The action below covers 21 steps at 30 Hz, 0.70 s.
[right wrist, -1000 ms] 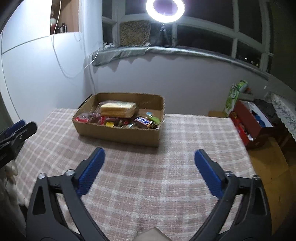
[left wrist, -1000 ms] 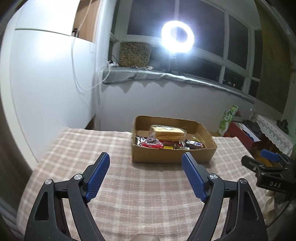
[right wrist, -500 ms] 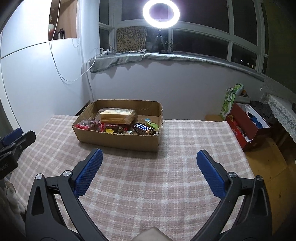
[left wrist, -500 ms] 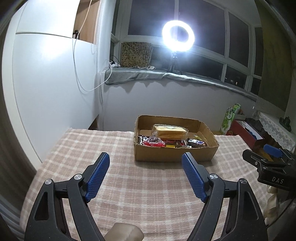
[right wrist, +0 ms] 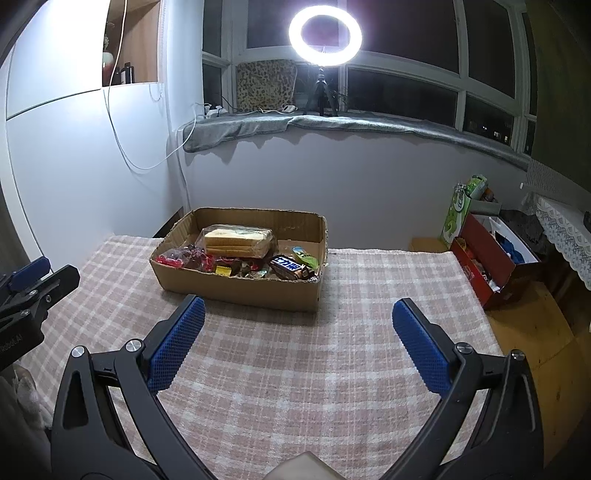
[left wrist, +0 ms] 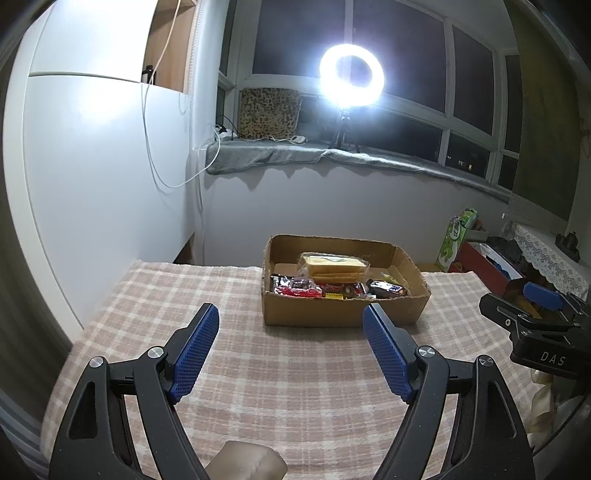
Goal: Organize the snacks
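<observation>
A shallow cardboard box stands at the far side of the checked tablecloth. Inside lie a wrapped stack of bread slices, a dark chocolate bar, red-wrapped sweets and a green packet. My left gripper hangs open over the cloth in front of the box, nothing between its blue pads. My right gripper is open too, short of the box's near right corner, and also shows at the right edge of the left wrist view.
A white wall runs along the table's left side. A ring light on a tripod stands on the window sill behind. On the floor to the right sit a red box of items and a green carton.
Both views have tilted up a little and drawn back slightly, so the box sits lower in frame and more of the window shows. Both grippers stay open and empty.
</observation>
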Tool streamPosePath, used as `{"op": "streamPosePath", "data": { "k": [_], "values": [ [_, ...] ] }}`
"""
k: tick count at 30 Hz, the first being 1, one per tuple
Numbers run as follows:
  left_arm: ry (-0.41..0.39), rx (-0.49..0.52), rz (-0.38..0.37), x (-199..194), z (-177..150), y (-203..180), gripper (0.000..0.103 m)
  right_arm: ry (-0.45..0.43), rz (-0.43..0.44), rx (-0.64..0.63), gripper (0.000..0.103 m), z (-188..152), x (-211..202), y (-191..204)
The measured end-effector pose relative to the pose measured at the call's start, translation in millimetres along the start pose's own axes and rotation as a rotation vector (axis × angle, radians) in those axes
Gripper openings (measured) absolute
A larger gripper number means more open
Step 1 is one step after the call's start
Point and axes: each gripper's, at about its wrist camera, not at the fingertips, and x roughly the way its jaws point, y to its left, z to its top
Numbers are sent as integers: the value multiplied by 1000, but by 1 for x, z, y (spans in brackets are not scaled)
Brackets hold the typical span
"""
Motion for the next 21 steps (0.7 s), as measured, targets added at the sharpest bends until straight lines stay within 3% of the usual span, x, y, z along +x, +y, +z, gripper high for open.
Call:
{"op": "streamPosePath", "data": {
  "k": [21],
  "values": [
    [-1, 2, -7, -2, 3, -3, 80, 3, 2, -4, 103, 2, 1, 0]
  ]
}}
